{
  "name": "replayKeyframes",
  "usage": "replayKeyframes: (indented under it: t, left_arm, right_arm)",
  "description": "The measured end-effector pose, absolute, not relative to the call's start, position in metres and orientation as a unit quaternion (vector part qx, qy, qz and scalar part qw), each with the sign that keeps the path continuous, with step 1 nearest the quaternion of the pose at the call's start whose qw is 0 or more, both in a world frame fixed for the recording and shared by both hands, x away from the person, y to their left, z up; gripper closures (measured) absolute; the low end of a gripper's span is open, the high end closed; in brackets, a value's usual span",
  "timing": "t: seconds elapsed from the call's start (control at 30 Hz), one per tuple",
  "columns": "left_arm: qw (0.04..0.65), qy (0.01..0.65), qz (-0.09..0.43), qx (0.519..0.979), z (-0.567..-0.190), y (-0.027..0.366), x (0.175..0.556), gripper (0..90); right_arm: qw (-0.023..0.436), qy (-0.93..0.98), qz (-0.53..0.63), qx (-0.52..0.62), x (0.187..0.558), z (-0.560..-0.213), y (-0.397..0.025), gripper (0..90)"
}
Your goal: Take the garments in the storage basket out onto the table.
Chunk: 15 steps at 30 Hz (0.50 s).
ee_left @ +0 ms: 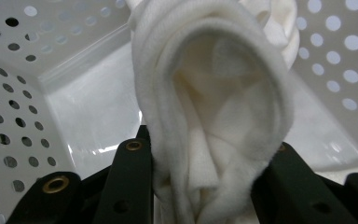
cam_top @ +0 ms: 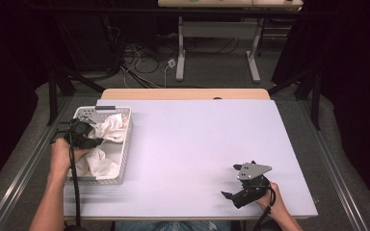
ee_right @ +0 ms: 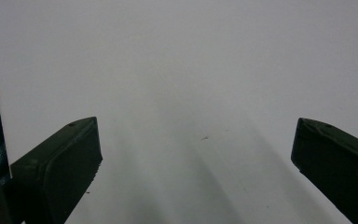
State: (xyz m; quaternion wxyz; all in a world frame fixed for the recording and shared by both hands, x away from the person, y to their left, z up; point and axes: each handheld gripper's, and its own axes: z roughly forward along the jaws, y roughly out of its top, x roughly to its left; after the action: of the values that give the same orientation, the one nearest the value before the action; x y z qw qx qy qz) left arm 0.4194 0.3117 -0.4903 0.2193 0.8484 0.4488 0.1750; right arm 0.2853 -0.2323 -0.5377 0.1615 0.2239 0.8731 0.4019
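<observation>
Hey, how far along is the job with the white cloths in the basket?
Early on. Done: the left claw has closed on a bunched white cloth inside the perforated white basket. In hand: that cloth, not yet out of the basket. Left: at least one more white cloth lies in the basket, nothing lies on the white tabletop yet, and the right claw waits open and empty over it.

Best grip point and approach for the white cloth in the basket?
Grip the bunched fold of the white cloth from above, through the open top of the perforated basket; its walls block the sides. The left gripper already pinches that fold.
</observation>
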Motion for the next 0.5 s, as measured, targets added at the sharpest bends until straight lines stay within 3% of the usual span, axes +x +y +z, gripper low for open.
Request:
replayKeyframes:
  t: [0.5]
  left_arm:
    - [0.242,0.435,0.2,0.844,-0.477,0.306,0.41,68.4]
  right_arm:
    - [0.161,0.873,0.402,0.223,0.285,-0.538,-0.232,1.2]
